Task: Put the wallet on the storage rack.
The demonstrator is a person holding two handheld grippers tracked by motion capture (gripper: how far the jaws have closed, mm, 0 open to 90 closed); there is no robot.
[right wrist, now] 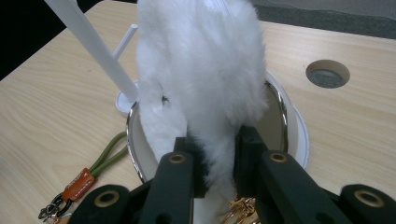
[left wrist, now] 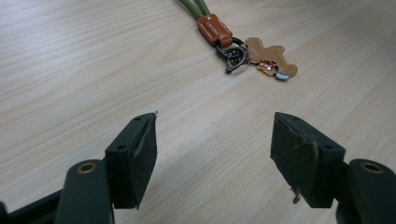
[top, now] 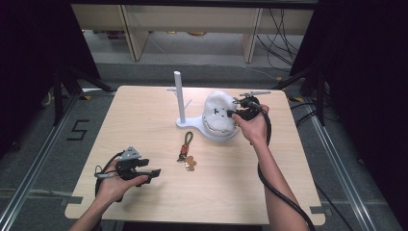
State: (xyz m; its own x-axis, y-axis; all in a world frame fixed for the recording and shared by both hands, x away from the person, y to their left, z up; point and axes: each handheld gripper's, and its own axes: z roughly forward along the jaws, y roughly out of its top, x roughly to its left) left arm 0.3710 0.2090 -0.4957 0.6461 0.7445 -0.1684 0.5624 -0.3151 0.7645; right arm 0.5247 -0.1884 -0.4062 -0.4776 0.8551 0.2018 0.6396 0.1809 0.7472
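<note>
The left claw [top: 153,173] rests low over the near left part of the desk [top: 144,115], not far from the front edge, held in the person's left hand [top: 113,185]. Its jaws stand wide apart with nothing between them, only bare wood showing in the gap in the left gripper view. Ahead of it, with clear desk between, lies a keyring [left wrist: 233,49] with an olive cord, an orange tag and a small brown figure charm; nothing touches it. The left half of the desk around it is open wood out to the left and far edges.

Toward the middle, a white stand [top: 179,96] rises upright from a flat base that runs into a shallow white dish [top: 216,132] with a metal rim. Over the dish is the fluffy white pom-pom [top: 219,110], its lower end down inside the rim. The right claw [right wrist: 217,163] is clenched on the pom-pom's lower part, the fur squeezed between the two pads, with a gold clasp [right wrist: 240,205] showing just below. The right hand [top: 252,127] comes in from the right of the dish.

Right of the dish, a round hole [right wrist: 328,73] sits in the desk, and a strip of bare wood runs to the right edge.
</note>
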